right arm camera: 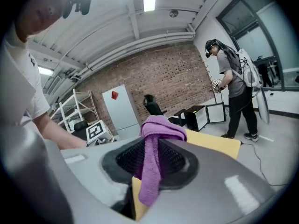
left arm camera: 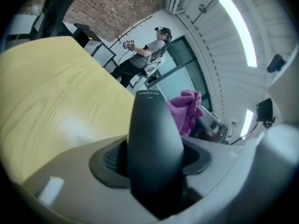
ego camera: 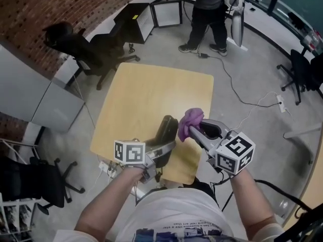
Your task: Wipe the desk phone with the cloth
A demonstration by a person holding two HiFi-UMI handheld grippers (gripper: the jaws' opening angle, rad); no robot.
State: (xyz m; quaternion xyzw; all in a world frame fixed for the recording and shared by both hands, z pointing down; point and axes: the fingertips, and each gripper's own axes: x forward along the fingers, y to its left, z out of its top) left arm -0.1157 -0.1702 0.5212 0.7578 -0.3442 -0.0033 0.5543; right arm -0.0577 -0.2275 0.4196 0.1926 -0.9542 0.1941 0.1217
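From the head view, my left claw (ego camera: 162, 149) was clamped on a black tapered plastic phone handset (ego camera: 165, 127), which stood up out of it, raised above the near edge of the square pale-yellow wooden counter (ego camera: 151, 92). My right claw (ego camera: 200, 133) was pinching a bunched purple cloth (ego camera: 191, 121), held just beside the upper end of the handset (whether the two touched I could not tell). The rest of the counter top lay bare. A black office chair (ego camera: 75, 47) stood off the far left corner, and a person in dark trousers (ego camera: 207, 14) stood well beyond the far edge.

In the left gripper view, the handset (left arm camera: 154, 143) filled the gap between the two grey jaws of the left claw (left arm camera: 154, 164), both pressed against its sides, its narrow end pointing away from the camera. The cloth (left arm camera: 187, 107) showed just past that end, to the right. The counter (left arm camera: 51, 92) spread out to the left, with the standing person (left arm camera: 142, 55) beyond it.

In the right gripper view, the right claw (right arm camera: 150, 160) was closed on the cloth (right arm camera: 152, 167), which bulged over the jaws' tips and hung down as a strip between them. Behind it were a corner of the counter (right arm camera: 217, 144), a red brick wall (right arm camera: 159, 76) and the same person (right arm camera: 233, 87) (seen side-on).
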